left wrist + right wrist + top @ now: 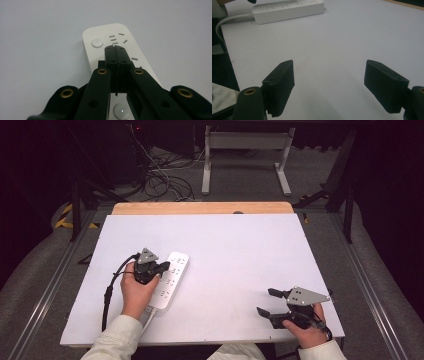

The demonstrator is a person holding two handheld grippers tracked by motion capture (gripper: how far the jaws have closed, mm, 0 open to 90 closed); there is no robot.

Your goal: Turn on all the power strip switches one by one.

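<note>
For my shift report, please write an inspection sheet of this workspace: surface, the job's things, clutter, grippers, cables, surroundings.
Surface: white table top, bare apart from the power strip; a wooden edge shows at the far side.
Job's things: white power strip lying flat at the left, sockets up, a round button near its far end.
Clutter: nothing seen.
Grippers: left gripper shut, jaws together over the power strip, nothing between them; right gripper open, near the table's right front corner, holding nothing.
Cables: the strip's white cord leaves at the near end; a black cable trails from the left gripper.
Surroundings: dark room, loose wires on the floor, a white frame behind.
</note>
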